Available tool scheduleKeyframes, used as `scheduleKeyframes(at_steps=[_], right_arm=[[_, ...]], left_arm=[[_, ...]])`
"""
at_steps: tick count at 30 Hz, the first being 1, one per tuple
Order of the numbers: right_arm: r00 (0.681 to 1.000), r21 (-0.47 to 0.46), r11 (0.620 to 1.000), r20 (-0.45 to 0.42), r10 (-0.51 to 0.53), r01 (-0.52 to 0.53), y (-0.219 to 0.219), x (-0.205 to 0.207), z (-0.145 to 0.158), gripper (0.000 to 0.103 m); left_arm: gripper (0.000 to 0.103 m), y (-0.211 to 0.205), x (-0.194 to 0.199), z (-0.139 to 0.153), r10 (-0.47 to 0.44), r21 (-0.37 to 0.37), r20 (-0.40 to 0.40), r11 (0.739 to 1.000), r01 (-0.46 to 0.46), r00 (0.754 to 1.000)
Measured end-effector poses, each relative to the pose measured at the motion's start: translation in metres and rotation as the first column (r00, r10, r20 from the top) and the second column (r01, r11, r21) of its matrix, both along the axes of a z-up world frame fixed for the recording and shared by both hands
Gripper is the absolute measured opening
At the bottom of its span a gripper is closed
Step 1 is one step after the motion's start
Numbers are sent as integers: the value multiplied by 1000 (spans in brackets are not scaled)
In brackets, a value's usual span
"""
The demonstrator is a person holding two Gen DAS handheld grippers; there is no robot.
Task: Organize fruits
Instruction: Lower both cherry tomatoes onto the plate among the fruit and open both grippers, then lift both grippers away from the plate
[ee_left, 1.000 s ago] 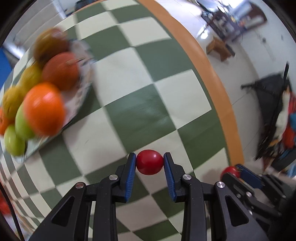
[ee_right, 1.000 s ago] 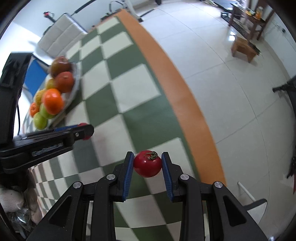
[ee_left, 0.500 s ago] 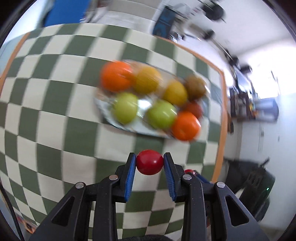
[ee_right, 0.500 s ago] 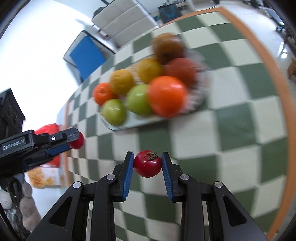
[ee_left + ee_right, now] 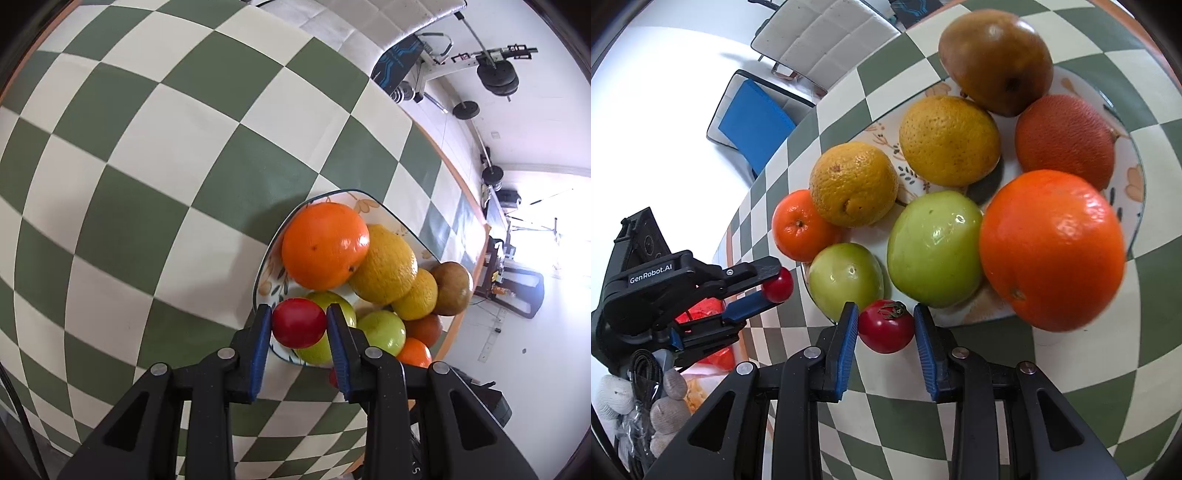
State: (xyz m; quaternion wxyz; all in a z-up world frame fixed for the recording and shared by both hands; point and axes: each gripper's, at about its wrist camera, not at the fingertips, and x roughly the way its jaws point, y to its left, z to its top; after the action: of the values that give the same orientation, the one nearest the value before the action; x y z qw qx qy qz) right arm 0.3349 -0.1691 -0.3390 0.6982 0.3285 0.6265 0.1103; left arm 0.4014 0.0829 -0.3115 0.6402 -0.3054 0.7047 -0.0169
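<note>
Each gripper is matte black plastic. The left gripper (image 5: 299, 326) has 2 angular arms with triangular cut-outs, silver screw heads at the joints and ribbed blue pads (image 5: 260, 343) lining its fingers. The right gripper (image 5: 886, 326) matches it. In the right view, at 9 o'clock, white "GenRobot.AI" lettering (image 5: 651, 278) marks the left gripper's body.

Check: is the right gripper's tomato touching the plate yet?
Cannot tell. In the right wrist view the tomato overlaps the plate rim, but its height above is unclear.
</note>
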Motion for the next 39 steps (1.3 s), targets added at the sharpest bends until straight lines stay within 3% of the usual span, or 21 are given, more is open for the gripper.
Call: scheduleKeyframes(at_steps=[4,6,8,9,13,15,16,17,19,23,26,39], right_arm=[[999,31,999,-22,-26,27,-3,0,-5,47],[1000,23,999,-21,-23,23,-2,0,-1,65],[1000,2,1000,-14,-18,18,-3,-2,6,76],[1000,-2,1000,-12,-17,17,-7,-7,10,76],[1000,-92,995,13,28,-27,-13,-19,33,76],[997,-161,986,41,61,-53,-14,-24,49,83],[995,-203,977,55,79,-66,-15,-27,58,86],[993,-257,963,69,101,-80,-18,-30,68,91],[987,-348,933,90,134,-95,-21,-35,85,93],[977,-487,868,120,174,-95,-30,-43,110,97],[973,-555,829,144,183,-74,-41,-51,126,97],[963,-610,792,195,188,-31,-56,-79,164,97]], left_arm=[[30,-7,2,-5,-26,-1,-30,1000,26,999],[30,-10,3,-4,-42,26,-37,999,43,998],[31,-13,3,-1,-61,57,-31,996,63,998],[33,-13,2,2,-73,80,-30,994,75,997],[55,-17,-4,15,-129,161,1,979,127,992],[57,-21,-12,23,-161,210,22,966,153,987],[64,-23,-16,28,-180,238,30,957,168,983],[79,-26,-21,32,-201,271,38,945,184,979],[96,-32,-36,43,-246,334,65,919,212,967],[96,-45,-60,62,-316,454,106,859,237,943],[96,-52,-75,73,-332,484,136,844,230,933],[96,-75,-116,115,-357,595,220,787,165,908]])
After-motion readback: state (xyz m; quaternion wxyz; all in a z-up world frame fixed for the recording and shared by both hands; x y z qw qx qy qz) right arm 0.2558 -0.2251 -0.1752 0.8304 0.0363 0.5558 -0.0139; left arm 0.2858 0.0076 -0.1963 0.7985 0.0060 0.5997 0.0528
